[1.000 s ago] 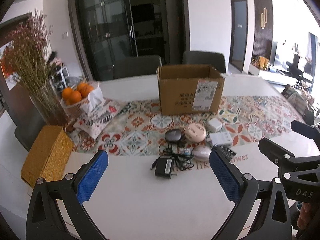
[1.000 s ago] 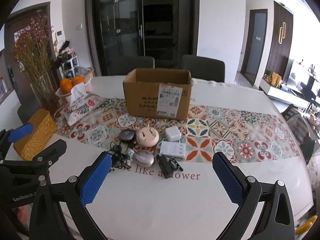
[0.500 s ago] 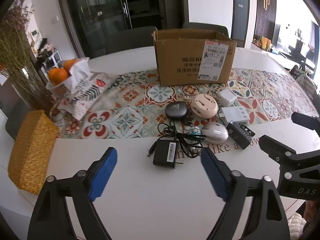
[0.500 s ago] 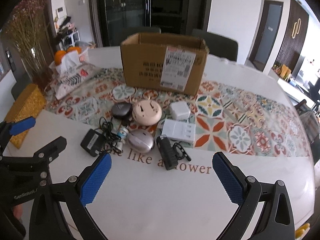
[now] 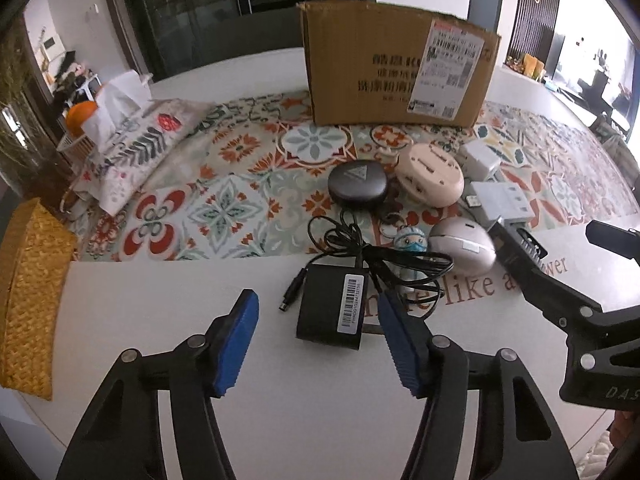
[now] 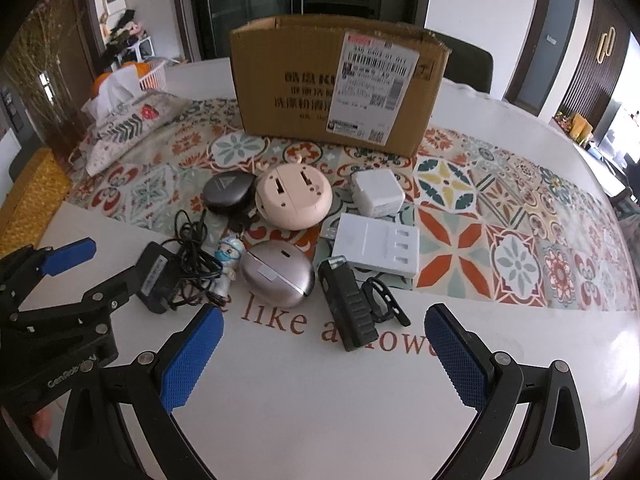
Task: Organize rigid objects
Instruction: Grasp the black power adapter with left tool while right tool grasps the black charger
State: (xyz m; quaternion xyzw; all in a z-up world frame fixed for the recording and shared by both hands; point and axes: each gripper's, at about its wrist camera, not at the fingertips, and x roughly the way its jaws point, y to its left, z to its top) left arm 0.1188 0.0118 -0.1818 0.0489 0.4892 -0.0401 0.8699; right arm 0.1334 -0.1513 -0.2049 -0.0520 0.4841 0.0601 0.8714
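Left wrist view — left tongs (image 5: 316, 340) closing beside black adapter (image 5: 331, 307); right tongs (image 6: 324, 360) apart.

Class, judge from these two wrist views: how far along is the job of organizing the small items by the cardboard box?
Done: nothing visible; every item lies loose in front of the cardboard box.
In hand: nothing held. The left gripper has its jaws closing toward the black power adapter, not yet touching it. The right gripper, jaws open, faces the black device.
Left: the adapter, silver case, pink round case and white chargers.
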